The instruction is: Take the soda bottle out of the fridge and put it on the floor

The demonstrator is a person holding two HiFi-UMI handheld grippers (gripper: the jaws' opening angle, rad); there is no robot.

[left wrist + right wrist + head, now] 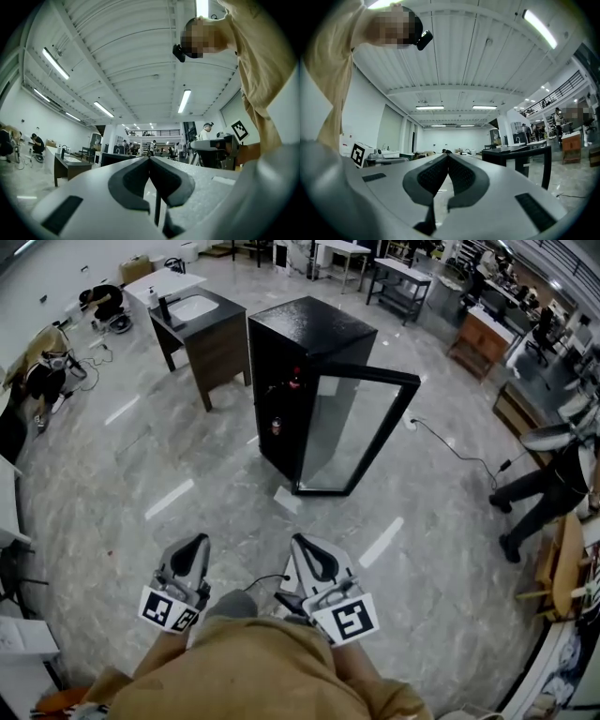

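1. Left gripper (192, 554) (149, 159): jaws pressed together, nothing between them
2. Right gripper (314, 559) (447, 157): jaws likewise closed and empty
3. Fridge (314, 334) stands on the floor (216, 512), well apart from both grippers, with its glass door (361, 432) swung open
4. Upper bottle (294, 382) and lower bottle (276, 426) sit inside on separate shelves; too small to tell which holds soda

- Fridge (309, 343) mid-floor, door (356, 432) swung open to its right.
- Soda bottle (276, 426) inside fridge, low down.
- Sink cabinet (202, 329) left of fridge, slightly behind.
- Left gripper (197, 542) and right gripper (300, 542) side by side, well before fridge.
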